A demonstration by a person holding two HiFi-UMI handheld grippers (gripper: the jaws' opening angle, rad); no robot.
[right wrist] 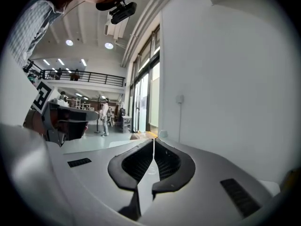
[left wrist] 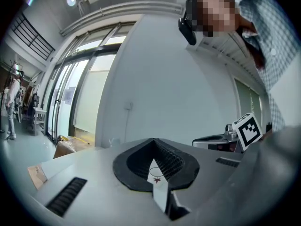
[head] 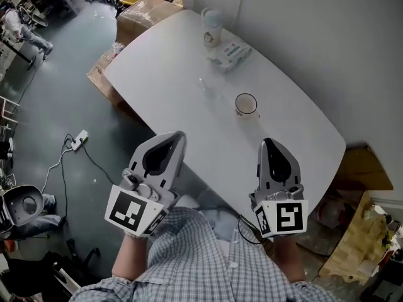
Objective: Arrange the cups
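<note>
A white cup (head: pixel 245 104) with a dark rim stands on the white oval table (head: pixel 164 74), near the middle of its right half. In the left gripper view that cup (left wrist: pixel 156 173) shows a small leaf print through the slit between the jaws. A faint clear cup (head: pixel 205 83) stands further back. A pale cup-like container (head: pixel 212 27) sits at the table's far end. My left gripper (head: pixel 178 135) and right gripper (head: pixel 267 142) hover side by side over the near table edge, both shut and holding nothing. Each points level toward the cups, well short of them.
A flat plastic packet (head: pixel 230 54) lies beside the far container. Cardboard boxes (head: pixel 141 14) stand on the floor beyond the table's left edge. A power strip with cable (head: pixel 79 140) lies on the floor at left. A white wall (head: pixel 327 36) runs along the table's right side.
</note>
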